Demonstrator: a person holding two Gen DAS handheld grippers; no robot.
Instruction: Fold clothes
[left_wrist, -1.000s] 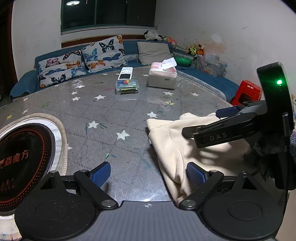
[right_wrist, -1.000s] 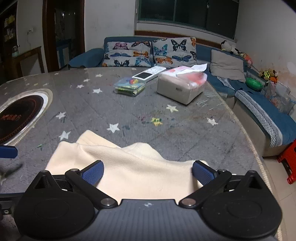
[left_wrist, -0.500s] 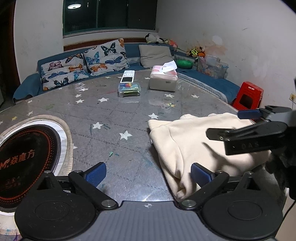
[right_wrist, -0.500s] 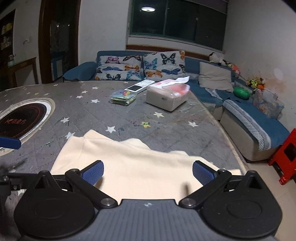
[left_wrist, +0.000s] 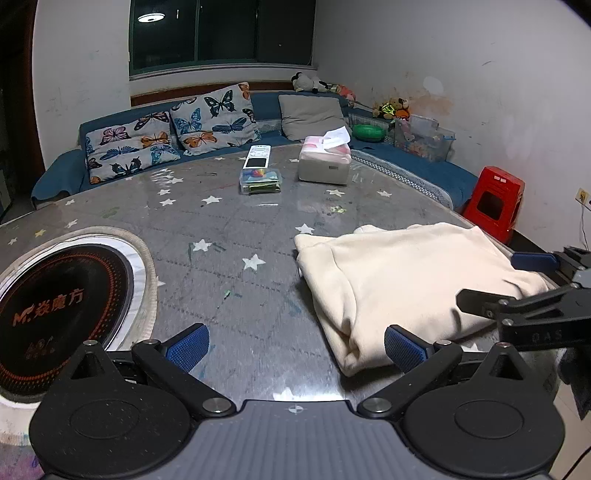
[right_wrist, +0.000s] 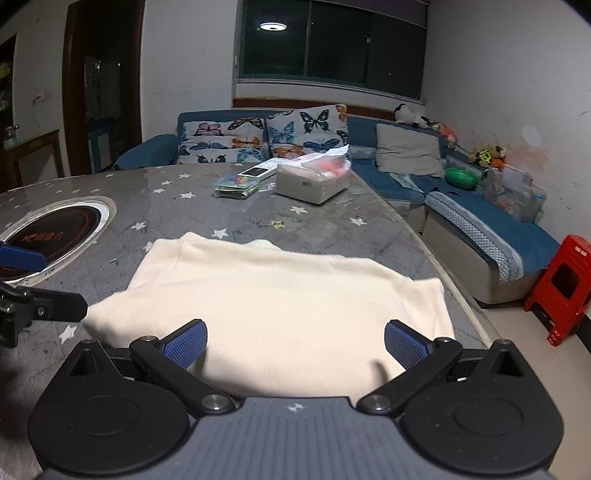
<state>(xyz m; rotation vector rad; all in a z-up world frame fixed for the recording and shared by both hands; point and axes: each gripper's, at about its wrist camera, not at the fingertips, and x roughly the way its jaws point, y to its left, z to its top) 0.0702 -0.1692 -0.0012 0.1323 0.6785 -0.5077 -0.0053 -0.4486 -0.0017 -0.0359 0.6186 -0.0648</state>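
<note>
A soft, cream, fleecy garment (right_wrist: 280, 295) lies folded flat between the right gripper's (right_wrist: 293, 341) released fingers; the left gripper (left_wrist: 295, 345), just opened wide, grasps nothing.

blue sofa (right_wrist: 388, 162) below dark window (right_wrist: 332, 40), white walls.
</note>
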